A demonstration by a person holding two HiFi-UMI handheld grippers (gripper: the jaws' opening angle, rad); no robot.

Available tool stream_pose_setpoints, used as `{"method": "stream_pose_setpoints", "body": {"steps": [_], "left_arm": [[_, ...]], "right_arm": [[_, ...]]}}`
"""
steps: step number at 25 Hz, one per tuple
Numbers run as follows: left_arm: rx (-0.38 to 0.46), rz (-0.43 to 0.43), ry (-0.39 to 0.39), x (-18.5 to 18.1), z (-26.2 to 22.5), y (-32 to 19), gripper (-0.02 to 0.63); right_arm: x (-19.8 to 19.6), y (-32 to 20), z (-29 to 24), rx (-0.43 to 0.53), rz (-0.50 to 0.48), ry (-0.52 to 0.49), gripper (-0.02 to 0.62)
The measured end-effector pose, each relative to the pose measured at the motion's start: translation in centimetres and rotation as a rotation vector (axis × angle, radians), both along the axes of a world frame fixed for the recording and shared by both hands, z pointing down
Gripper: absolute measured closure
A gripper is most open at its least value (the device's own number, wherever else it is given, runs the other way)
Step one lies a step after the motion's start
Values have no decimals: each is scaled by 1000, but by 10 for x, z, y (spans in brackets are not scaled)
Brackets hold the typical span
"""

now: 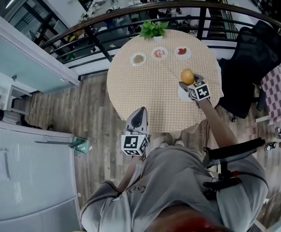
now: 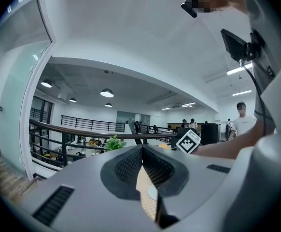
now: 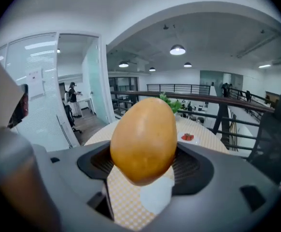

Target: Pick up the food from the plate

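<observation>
Orange-yellow, smooth egg-shaped food (image 3: 144, 134) sits clamped across its middle in my right gripper (image 3: 145, 166), above the white plate (image 3: 156, 197); likely firm, light, slippery; my left gripper (image 2: 142, 153) is closed, empty.

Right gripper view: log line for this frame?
right gripper: shut on orange-yellow food | position: above white plate | left gripper: shut, empty

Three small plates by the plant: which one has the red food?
The rightmost plate: it holds red pieces. The middle plate holds pinkish food and the left plate holds brownish food.
</observation>
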State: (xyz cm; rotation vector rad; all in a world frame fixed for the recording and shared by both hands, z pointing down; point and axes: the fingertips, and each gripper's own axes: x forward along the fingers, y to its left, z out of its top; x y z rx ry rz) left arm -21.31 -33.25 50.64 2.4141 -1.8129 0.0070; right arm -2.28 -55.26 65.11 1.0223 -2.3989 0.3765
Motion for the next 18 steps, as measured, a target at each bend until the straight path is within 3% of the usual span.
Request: {"method": "stream_pose_setpoints", "body": {"steps": [11, 18], "left_arm": [[89, 44, 18, 11, -39, -32, 595], [133, 60, 32, 14, -51, -33, 595]], "right_arm": [[-17, 104, -184, 277, -164, -241, 245], [-17, 144, -249, 423, -173, -318, 246]]}}
